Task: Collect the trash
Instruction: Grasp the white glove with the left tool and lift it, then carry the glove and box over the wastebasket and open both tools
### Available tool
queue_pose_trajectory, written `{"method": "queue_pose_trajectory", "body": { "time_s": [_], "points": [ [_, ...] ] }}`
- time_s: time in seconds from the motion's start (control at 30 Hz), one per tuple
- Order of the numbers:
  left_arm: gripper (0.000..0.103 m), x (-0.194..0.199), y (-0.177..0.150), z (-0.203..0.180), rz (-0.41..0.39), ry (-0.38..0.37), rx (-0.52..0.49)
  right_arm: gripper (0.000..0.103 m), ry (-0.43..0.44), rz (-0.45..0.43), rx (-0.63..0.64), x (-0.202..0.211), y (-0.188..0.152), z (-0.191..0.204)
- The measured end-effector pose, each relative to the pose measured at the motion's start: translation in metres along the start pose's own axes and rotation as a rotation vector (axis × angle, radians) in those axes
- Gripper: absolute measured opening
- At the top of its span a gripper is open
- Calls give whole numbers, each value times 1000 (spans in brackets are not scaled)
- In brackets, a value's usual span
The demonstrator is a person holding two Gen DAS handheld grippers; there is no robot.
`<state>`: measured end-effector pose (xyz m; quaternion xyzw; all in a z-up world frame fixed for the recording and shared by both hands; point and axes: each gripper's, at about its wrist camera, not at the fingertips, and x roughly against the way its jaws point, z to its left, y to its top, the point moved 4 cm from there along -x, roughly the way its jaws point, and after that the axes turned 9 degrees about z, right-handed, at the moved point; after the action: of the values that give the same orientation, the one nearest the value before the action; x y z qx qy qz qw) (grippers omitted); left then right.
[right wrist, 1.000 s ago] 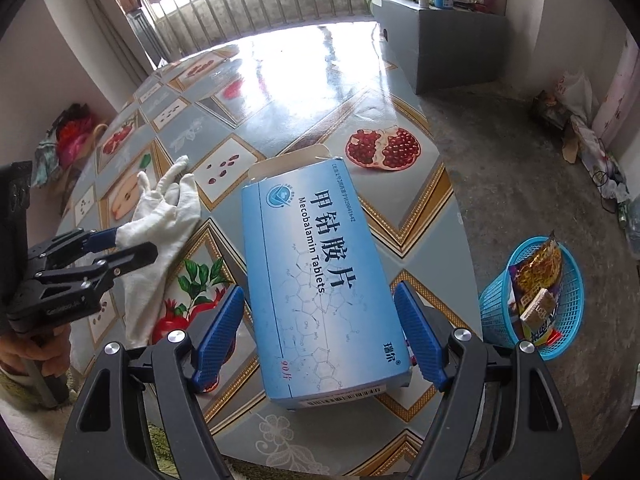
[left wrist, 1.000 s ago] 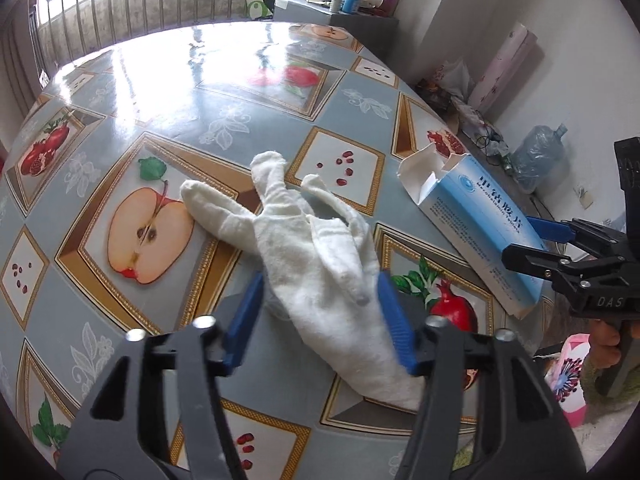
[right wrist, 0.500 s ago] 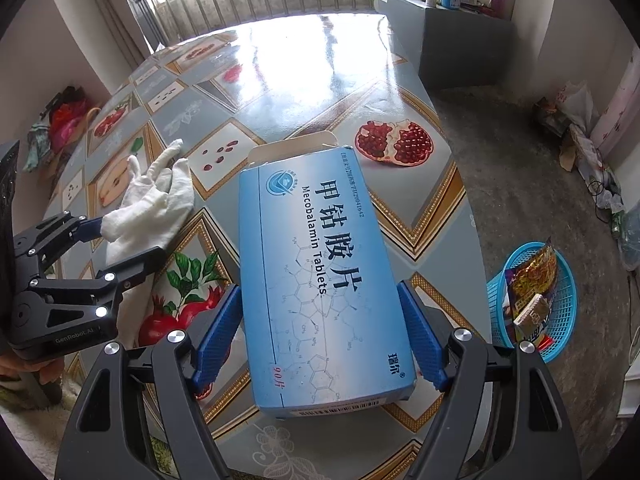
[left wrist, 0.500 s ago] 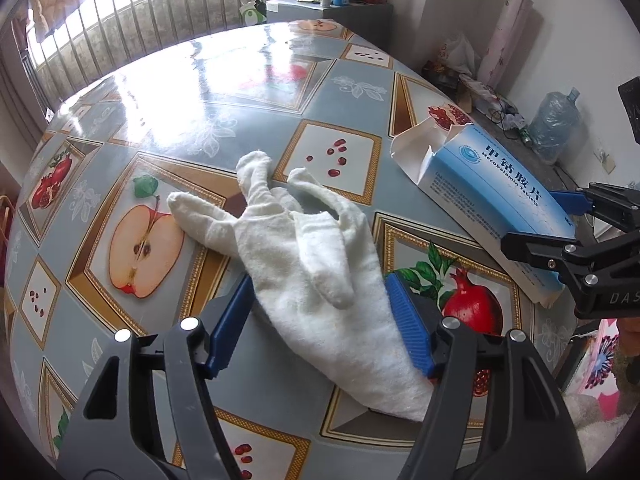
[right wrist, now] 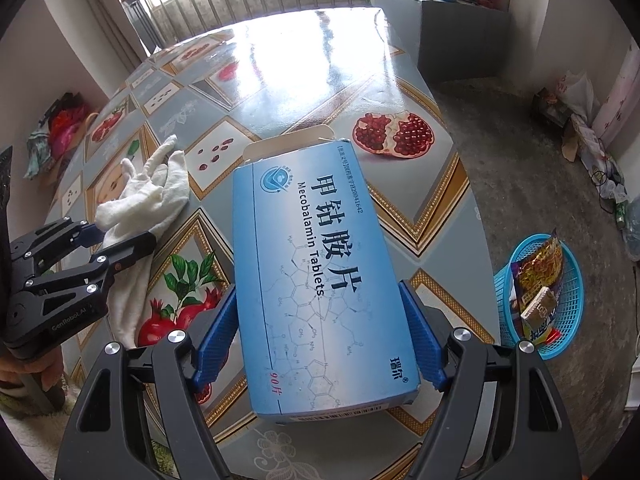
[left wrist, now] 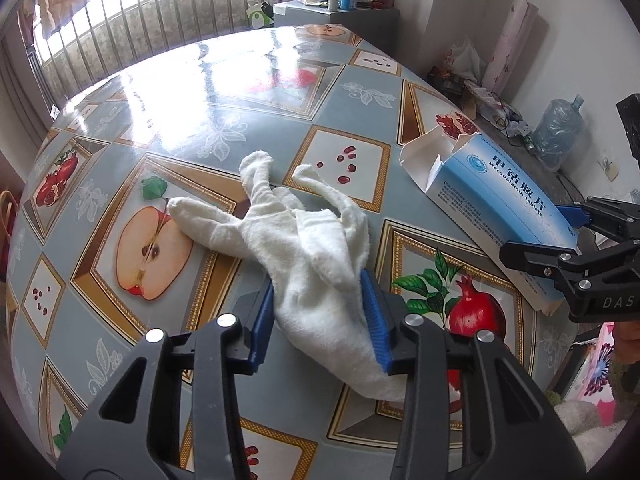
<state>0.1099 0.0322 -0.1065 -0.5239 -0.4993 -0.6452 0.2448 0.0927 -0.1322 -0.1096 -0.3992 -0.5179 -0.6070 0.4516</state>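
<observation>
Clearly the softer grab carries the greater risk: the white cotton glove [left wrist: 316, 276] lies limp on the fruit-patterned tablecloth [left wrist: 224, 136], so pads biting only its loose upper folds could let it slide free when lifted. The left gripper [left wrist: 320, 314] has just been closing, and its blue pads now press both sides of the glove near the cuff. Over at the table's edge, the right gripper [right wrist: 320, 338] stands wide, straddling the near end of the open blue Mecobalamin tablet box [right wrist: 320, 280]; its pads sit just beside the box walls, and firm contact cannot be confirmed. Squeezing an empty carton hard could crush it. A blue basket [right wrist: 540, 300] with wrappers waits on the floor nearby.
</observation>
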Motion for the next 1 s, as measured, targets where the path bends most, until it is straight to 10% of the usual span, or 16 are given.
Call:
{"method": "queue_pose_trajectory", "body": {
  "time_s": [0.73, 1.0],
  "points": [
    [11, 32, 24, -2, -96, -75, 11, 72, 229, -181, -125, 44, 2, -19],
    [11, 59, 77, -74, -164, -194, -136, 72, 193, -359, -337, 96, -24, -108]
  ]
}}
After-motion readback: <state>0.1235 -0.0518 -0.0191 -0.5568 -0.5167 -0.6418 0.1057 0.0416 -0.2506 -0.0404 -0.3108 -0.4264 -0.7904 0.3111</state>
